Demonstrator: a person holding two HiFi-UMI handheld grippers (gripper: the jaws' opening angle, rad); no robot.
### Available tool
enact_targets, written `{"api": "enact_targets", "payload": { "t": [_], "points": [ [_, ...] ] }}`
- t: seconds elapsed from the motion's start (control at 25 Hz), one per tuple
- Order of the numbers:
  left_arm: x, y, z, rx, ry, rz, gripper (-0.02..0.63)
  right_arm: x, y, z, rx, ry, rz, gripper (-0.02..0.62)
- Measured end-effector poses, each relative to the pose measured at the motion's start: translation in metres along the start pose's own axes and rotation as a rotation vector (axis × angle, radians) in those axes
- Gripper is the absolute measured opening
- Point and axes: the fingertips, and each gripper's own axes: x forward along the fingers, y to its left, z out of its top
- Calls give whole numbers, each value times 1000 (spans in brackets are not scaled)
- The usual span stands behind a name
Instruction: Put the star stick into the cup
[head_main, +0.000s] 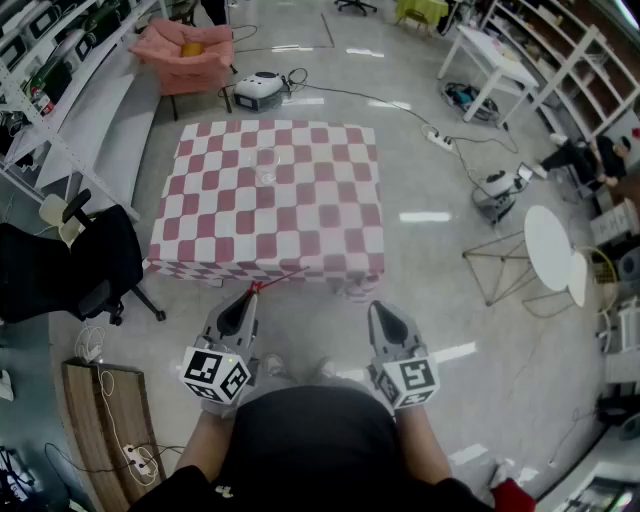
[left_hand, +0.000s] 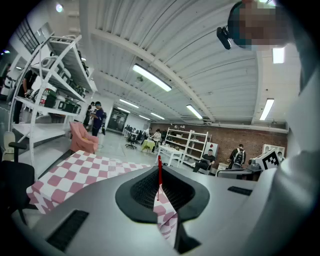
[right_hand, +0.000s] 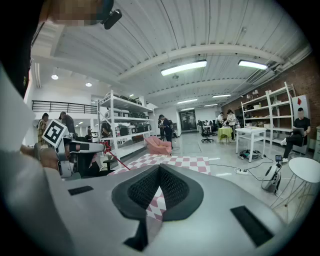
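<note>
The star stick (head_main: 278, 279) is a thin red rod with a small red star at its end. My left gripper (head_main: 249, 296) is shut on it just in front of the table's near edge. In the left gripper view the star stick (left_hand: 160, 171) stands upright between the closed jaws. From the right gripper view the star stick (right_hand: 113, 158) slants out of the left gripper (right_hand: 98, 147). A clear cup (head_main: 266, 166) stands on the red-and-white checkered table (head_main: 300, 225), far ahead of both grippers. My right gripper (head_main: 382, 310) is shut and empty beside the left one.
A black office chair (head_main: 70, 262) stands left of the table, and a pink armchair (head_main: 186, 52) is behind it. A white round table (head_main: 548, 246) and a wire stand (head_main: 500, 266) are at the right. A wooden board with cables (head_main: 105, 422) lies near left.
</note>
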Motion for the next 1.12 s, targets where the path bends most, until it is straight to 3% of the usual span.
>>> {"api": "enact_targets", "payload": {
  "t": [0.32,0.52,0.72,0.88,1.12],
  "points": [
    [-1,22,3,-5,10,-66,54,12,21,-4,-33,-3,-23,14],
    [2,36,3,-23,15,-129,54,21,22,-1,5,-80,-73,14],
    [20,41,-3,-34,48,-182,54,25,7,8,51,-138,-141,14],
    [50,39,-8,-31,63,-188,54,35,-24,-1,40,-107,-168,14],
    [115,27,-7,-16,73,-149,54,70,-83,4,59,-80,-120,14]
  ]
}}
